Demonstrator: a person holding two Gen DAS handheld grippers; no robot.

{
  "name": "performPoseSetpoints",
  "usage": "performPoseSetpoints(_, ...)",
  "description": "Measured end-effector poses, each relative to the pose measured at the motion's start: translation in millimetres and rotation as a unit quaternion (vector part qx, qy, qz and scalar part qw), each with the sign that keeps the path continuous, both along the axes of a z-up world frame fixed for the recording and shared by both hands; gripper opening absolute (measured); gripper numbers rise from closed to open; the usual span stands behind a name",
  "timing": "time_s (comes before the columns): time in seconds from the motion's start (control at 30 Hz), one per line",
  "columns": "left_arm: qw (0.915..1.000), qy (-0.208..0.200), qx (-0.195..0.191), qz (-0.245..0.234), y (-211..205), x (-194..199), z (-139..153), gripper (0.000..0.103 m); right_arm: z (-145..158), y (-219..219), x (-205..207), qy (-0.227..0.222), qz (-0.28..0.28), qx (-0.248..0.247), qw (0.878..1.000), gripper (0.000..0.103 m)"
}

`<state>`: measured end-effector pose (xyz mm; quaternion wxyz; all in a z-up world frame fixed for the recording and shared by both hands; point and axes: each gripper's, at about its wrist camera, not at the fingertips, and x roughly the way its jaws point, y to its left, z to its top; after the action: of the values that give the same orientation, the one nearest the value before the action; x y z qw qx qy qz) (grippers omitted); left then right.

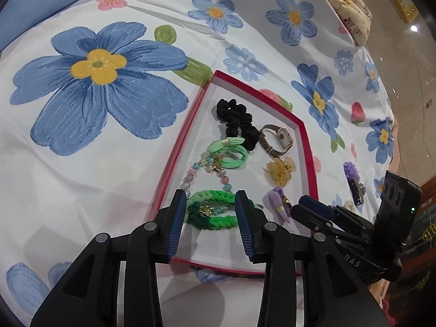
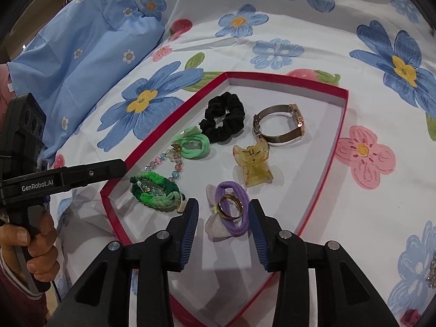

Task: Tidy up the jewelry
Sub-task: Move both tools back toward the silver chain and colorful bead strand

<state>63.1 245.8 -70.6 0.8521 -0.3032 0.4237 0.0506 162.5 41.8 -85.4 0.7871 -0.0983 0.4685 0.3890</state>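
Note:
A red-rimmed white tray (image 1: 306, 147) (image 2: 344, 114) lies on a floral bedsheet. In it lie a black scrunchie (image 1: 236, 121) (image 2: 224, 117), a watch (image 1: 278, 140) (image 2: 280, 124), light green hair ties (image 1: 227, 152) (image 2: 193, 145), a beaded bracelet (image 1: 190, 175) (image 2: 163, 160), a yellow claw clip (image 1: 279, 173) (image 2: 252, 164), a green braided band (image 1: 212, 209) (image 2: 155, 192), and a purple hair tie (image 1: 279, 203) (image 2: 231, 215) with a gold ring (image 2: 230, 207) on it. My left gripper (image 1: 211, 218) is open over the green braided band. My right gripper (image 2: 222, 229) is open around the purple hair tie and ring.
A purple flower clip (image 1: 351, 171) and a pearly piece (image 1: 351, 205) lie on the sheet right of the tray. A blue pillow (image 2: 81, 54) is at the back left. A cream cushion (image 1: 346, 2) sits at the bed's far edge, floor beyond.

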Motion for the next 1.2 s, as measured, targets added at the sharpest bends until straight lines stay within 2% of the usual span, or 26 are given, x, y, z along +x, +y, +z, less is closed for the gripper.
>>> performPoseSetpoints(0.23,0.9998,-0.008,0.005,-0.015,-18.6,-1.8,13.2,0.040,24.1,-33.4,-8.3,-0.009,-0.022,0.026,0.999,0.041)
performPoseSetpoints(0.67,0.9964,-0.030,0.015,-0.078,-81.6,-0.9,41.9,0.044,55.4,-142.7,-20.2,-0.019,-0.118,0.062,0.991,0.046)
performPoseSetpoints(0.73,0.9952,-0.033,0.017,-0.091,-93.7,-0.4,46.0,0.044,58.7,-159.9,-23.1,-0.023,-0.133,0.064,0.989,0.050)
performPoseSetpoints(1.2,0.9858,-0.032,0.021,-0.164,-163.6,8.2,50.4,0.051,61.9,-267.7,-45.7,-0.029,-0.242,0.073,0.967,0.053)
